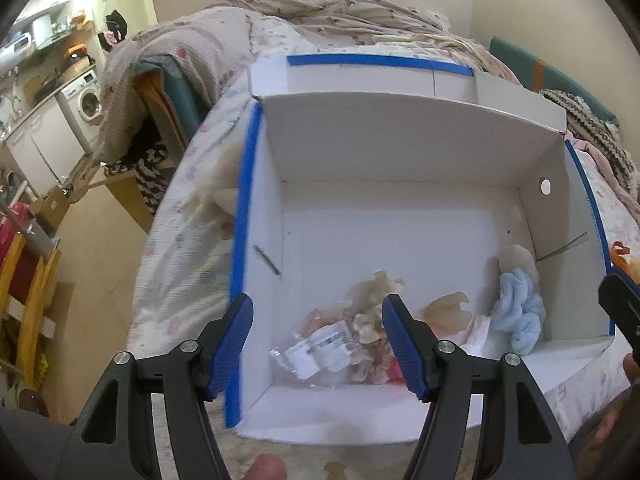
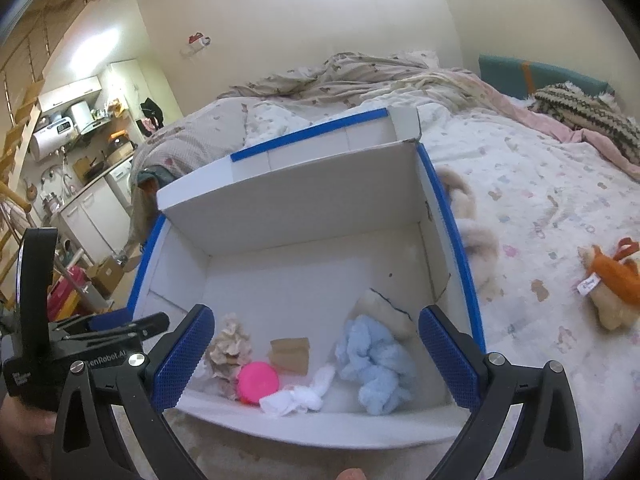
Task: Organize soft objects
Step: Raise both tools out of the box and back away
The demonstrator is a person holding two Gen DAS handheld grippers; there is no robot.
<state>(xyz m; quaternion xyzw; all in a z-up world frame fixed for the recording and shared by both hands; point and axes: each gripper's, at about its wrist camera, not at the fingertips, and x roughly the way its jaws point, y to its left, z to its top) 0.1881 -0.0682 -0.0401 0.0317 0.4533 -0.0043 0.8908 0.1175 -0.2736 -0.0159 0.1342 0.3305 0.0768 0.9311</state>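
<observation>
A white cardboard box (image 1: 400,216) with blue tape on its rims sits on the bed; it also shows in the right wrist view (image 2: 304,272). Inside lie a light blue fluffy cloth (image 1: 518,312) (image 2: 378,364), a beige frilly piece (image 2: 230,350), a pink round object (image 2: 258,382), a white cloth (image 2: 300,394), a tan piece (image 2: 290,354) and a clear labelled packet (image 1: 320,354). My left gripper (image 1: 318,346) is open and empty over the box's near left part. My right gripper (image 2: 316,356) is open and empty over the near edge.
An orange and cream plush toy (image 2: 612,284) lies on the bed right of the box. A beige fluffy toy (image 2: 472,224) lies against the box's right wall. Crumpled blankets (image 2: 360,76) fill the far bed. A kitchen area with a washing machine (image 1: 84,102) is at left.
</observation>
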